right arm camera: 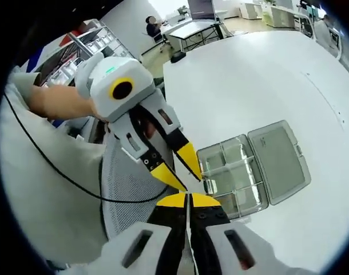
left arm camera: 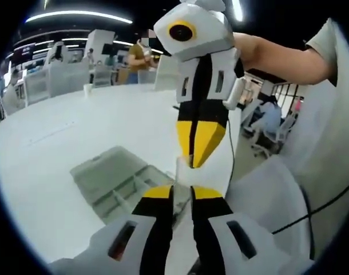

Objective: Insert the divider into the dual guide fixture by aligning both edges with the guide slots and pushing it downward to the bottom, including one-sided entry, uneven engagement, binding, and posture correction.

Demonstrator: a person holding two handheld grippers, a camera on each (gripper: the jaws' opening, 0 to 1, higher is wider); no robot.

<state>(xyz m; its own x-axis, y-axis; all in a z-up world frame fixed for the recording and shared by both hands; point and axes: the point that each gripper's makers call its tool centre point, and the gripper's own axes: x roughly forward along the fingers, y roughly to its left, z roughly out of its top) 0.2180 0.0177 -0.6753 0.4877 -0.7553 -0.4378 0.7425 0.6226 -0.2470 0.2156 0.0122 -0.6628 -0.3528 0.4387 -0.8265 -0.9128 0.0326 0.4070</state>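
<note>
A thin clear divider (left arm camera: 183, 176) stands upright in the air between the two grippers. My left gripper (left arm camera: 183, 192) rises from the bottom of the left gripper view, shut on the divider's lower edge. From above, my right gripper (left arm camera: 193, 164) pinches its top edge, yellow tips together. The guide fixture (left arm camera: 114, 183) is a clear compartment box lying on the white table, left of and below the divider. In the right gripper view my right gripper (right arm camera: 189, 198) is shut tip to tip against the left gripper (right arm camera: 190, 179), just left of the fixture (right arm camera: 231, 175). The divider is too thin to make out there.
The fixture's lid (right arm camera: 277, 160) lies open flat on the white table (right arm camera: 249, 74). A grey mesh chair (right arm camera: 123, 189) sits beneath the grippers at the table's edge. A person's bare arm (left arm camera: 277, 54) and pale shirt are close by. Desks and people fill the far background.
</note>
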